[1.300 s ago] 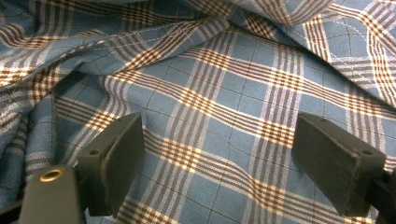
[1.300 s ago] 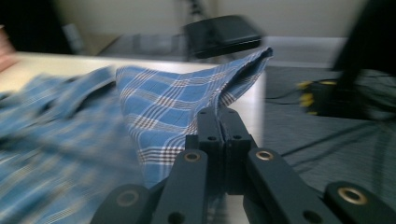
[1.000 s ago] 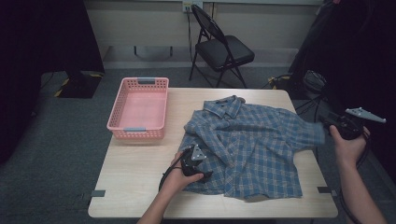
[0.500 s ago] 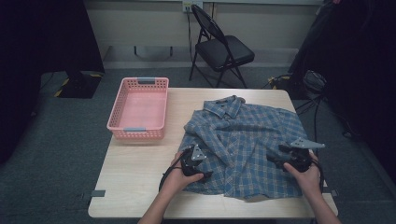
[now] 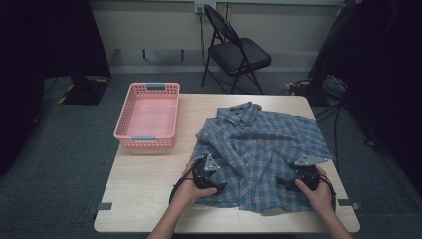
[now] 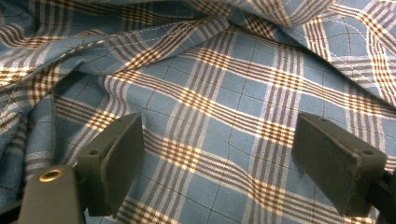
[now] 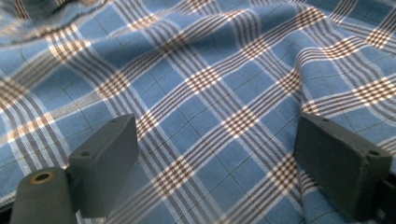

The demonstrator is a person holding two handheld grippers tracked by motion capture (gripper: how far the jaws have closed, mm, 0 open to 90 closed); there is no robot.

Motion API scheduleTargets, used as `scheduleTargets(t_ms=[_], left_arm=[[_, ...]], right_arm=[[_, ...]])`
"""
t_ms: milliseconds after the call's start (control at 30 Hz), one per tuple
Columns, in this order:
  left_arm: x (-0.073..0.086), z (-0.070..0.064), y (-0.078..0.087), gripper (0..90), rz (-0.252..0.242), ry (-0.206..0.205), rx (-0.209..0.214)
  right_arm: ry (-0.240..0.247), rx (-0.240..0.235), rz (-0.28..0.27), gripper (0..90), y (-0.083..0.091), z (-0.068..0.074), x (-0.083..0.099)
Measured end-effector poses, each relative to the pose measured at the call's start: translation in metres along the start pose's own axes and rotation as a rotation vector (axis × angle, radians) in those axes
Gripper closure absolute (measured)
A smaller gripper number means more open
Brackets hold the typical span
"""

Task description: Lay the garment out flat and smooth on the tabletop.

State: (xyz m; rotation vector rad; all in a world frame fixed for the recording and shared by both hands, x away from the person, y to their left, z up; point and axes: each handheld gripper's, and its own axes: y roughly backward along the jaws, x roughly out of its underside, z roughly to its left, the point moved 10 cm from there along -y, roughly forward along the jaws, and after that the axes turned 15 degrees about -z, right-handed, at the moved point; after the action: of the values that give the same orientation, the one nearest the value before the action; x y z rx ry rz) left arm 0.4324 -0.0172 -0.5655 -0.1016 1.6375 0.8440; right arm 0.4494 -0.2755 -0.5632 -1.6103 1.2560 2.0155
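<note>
1. Left tool: jaws wide apart, resting on the near left hem of the plaid shirt.
2. Right tool: jaws wide, over the shirt's near right part.
3. Shirt: spread on the worktop, beneath both tools.

The high view is dimly lit; the table is lit from above, while the room's edges are lost in darkness. In both gripper views the shirt is seen sharply, and the near jaws are slightly blurred.

dim lab: folding chair, floor cables
</note>
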Motion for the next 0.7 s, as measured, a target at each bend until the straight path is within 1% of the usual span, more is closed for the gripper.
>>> scheduleTargets(t_ms=[67,233,300,367,467,500,567,600,667,700], left_arm=[[0.0,0.0,0.0,16.1,0.001,0.003,0.0],[-0.002,-0.002,0.003,15.5,-0.008,0.004,-0.01],[-0.007,-0.004,0.005,15.7,-0.025,0.014,-0.009],[-0.012,-0.005,0.008,16.2,-0.044,0.021,-0.02],[-0.023,-0.008,0.014,20.5,-0.084,0.013,-0.032],[-0.027,-0.01,0.015,23.7,-0.097,0.012,-0.037],[-0.035,-0.013,0.016,26.0,-0.123,0.003,-0.046],[-0.039,-0.017,0.016,27.3,-0.135,0.008,-0.045],[-0.047,-0.026,0.014,28.6,-0.159,0.005,-0.027],[-0.05,-0.031,0.013,29.5,-0.163,-0.002,-0.013]], right_arm=[[0.024,0.007,0.014,12.8,-0.001,0.001,0.001],[0.024,0.004,0.016,12.8,-0.001,0.001,0.002],[0.02,0.001,0.016,12.8,-0.001,0.001,0.002],[0.019,0.0,0.016,12.8,-0.001,0.001,0.002],[0.018,-0.001,0.016,12.8,-0.001,0.001,0.002],[0.016,-0.002,0.015,12.8,-0.001,0.001,0.002],[0.01,-0.004,0.013,12.8,-0.001,0.001,0.001],[0.007,-0.005,0.012,12.8,-0.001,0.001,0.001],[0.004,-0.007,0.011,12.8,-0.001,0.0,0.001],[0.004,-0.006,0.011,12.8,-0.001,0.0,0.001]])
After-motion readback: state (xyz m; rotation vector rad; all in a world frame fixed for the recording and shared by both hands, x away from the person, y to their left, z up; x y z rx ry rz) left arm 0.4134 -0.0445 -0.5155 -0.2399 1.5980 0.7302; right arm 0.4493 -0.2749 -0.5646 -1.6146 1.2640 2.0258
